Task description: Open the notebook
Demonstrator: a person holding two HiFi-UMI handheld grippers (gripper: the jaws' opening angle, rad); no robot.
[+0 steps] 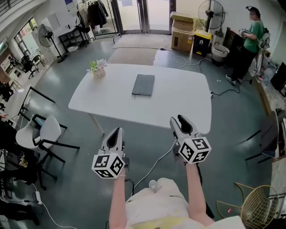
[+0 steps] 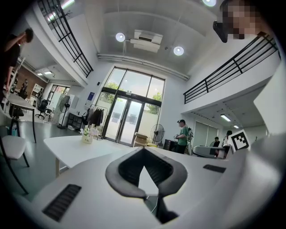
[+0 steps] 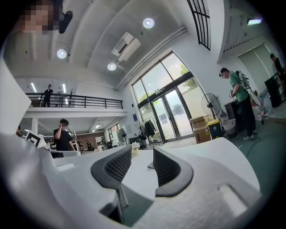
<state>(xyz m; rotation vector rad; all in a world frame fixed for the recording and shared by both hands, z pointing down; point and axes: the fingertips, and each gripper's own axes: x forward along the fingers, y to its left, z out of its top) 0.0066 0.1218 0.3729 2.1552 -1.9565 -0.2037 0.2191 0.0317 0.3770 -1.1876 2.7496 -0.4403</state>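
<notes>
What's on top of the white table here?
On the table: a closed dark notebook lying flat, and a small flower pot at the far-left corner. Anything beneath the notebook is covered.

Large office hall: mezzanine railing [image 2: 232, 67], glass entrance doors [image 2: 127, 118], standing fan [image 1: 211, 12], office chair [image 1: 44, 132]

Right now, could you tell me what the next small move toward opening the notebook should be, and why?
Probably carry both claws forward over the table: the closed notebook lies mid-table, while the open right claw and the left claw hang short of its near edge.
</notes>
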